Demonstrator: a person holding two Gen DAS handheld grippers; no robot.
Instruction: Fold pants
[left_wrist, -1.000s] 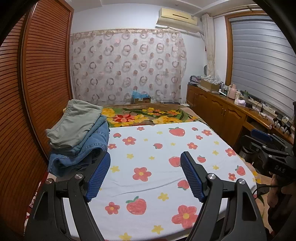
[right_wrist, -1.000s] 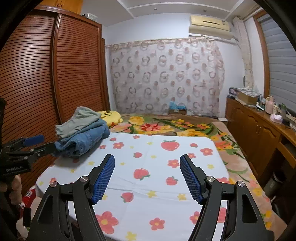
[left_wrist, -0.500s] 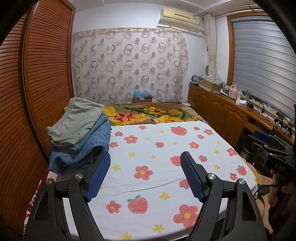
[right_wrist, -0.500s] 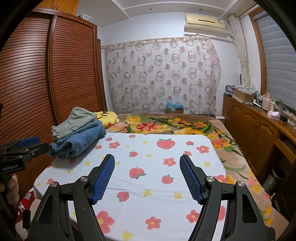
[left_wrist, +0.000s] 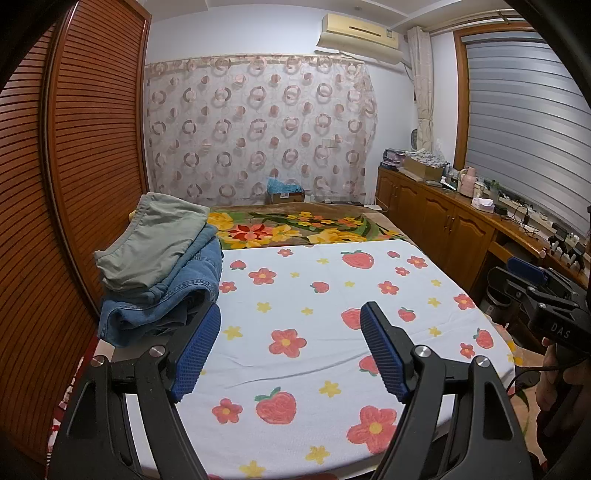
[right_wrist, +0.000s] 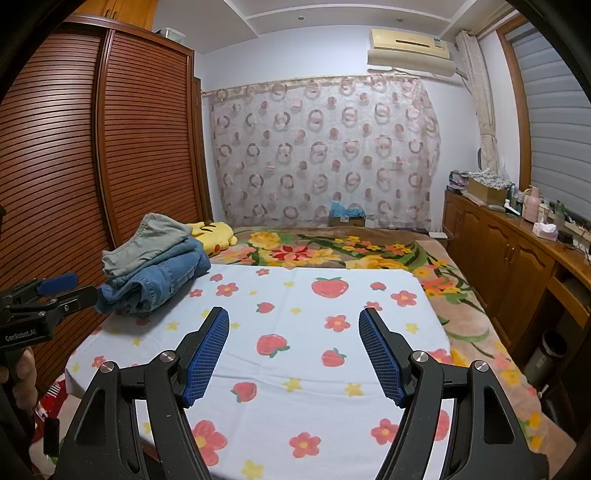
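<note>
A pile of pants lies at the left edge of the bed: grey-green pants (left_wrist: 155, 243) (right_wrist: 147, 240) on top, blue jeans (left_wrist: 166, 299) (right_wrist: 162, 277) underneath. My left gripper (left_wrist: 290, 317) hangs open over the strawberry-print sheet (left_wrist: 325, 295), its left pad close to the jeans, nothing between the jaws. My right gripper (right_wrist: 293, 321) is open too, above the middle of the sheet (right_wrist: 295, 325) and right of the pile. Each gripper shows at the other view's edge, the right gripper (left_wrist: 532, 291) and the left gripper (right_wrist: 44, 299).
A slatted wooden wardrobe (left_wrist: 74, 184) runs along the left side of the bed. A floral blanket (right_wrist: 332, 251) and a yellow plush toy (right_wrist: 214, 236) lie beyond the sheet. Wooden cabinets (right_wrist: 517, 258) with clutter on top line the right wall. A bin (right_wrist: 546, 354) stands below.
Both views have shifted slightly, so the pile and sheet sit a little lower in the right wrist view. Both grippers stay open and nothing on the bed has moved.
</note>
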